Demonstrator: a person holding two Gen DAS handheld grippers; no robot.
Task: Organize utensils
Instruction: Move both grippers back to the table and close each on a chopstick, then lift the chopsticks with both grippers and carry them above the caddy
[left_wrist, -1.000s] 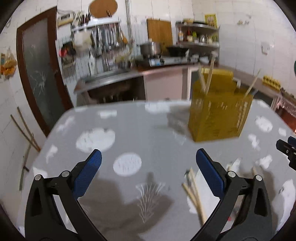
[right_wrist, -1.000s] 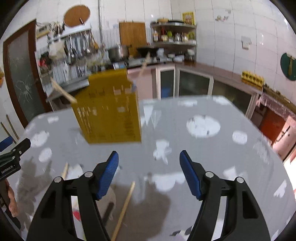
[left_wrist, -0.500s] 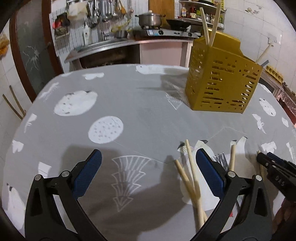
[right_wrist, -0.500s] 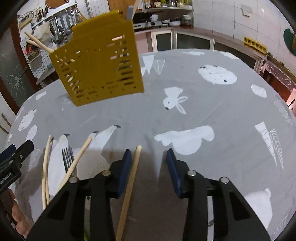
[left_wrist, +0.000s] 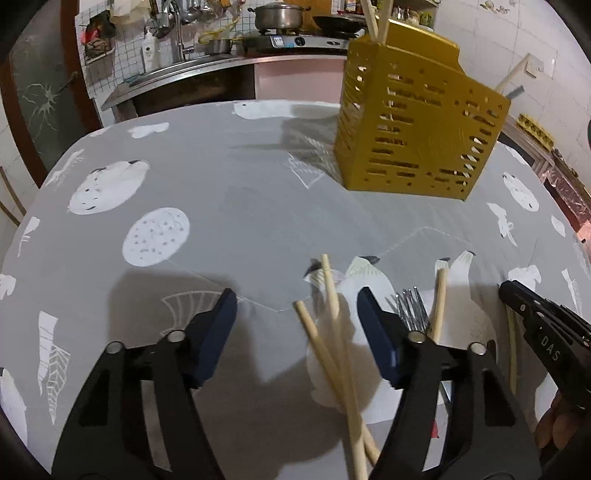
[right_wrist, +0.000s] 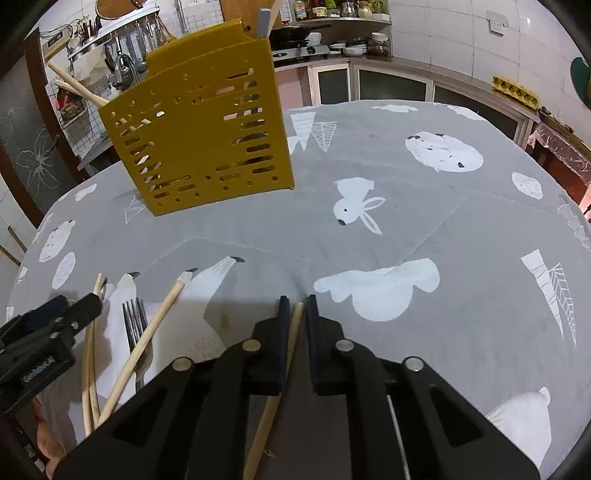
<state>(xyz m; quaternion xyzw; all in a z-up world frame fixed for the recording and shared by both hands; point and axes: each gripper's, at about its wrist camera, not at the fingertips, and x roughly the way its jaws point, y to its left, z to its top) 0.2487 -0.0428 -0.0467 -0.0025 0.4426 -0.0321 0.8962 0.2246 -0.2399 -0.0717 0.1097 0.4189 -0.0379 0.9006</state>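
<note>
- Right gripper (right_wrist: 295, 306), just closing, pinches a single chopstick (right_wrist: 291, 332) near its far tip; it may pivot loose.
- Left gripper (left_wrist: 295, 317), jaws narrowing but spread around crossed chopsticks (left_wrist: 332, 332), may grab both.

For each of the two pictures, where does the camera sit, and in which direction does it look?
Left wrist: sits on the left hand-held gripper, looking forward and down at crossed chopsticks between its jaws, which have just been closing; right hand-held gripper at right edge.
Right wrist: sits on the right hand-held gripper, whose jaws have just been closing onto one chopstick; left one at left edge.
Shared: yellow holder, fork, grey tablecloth.
</note>
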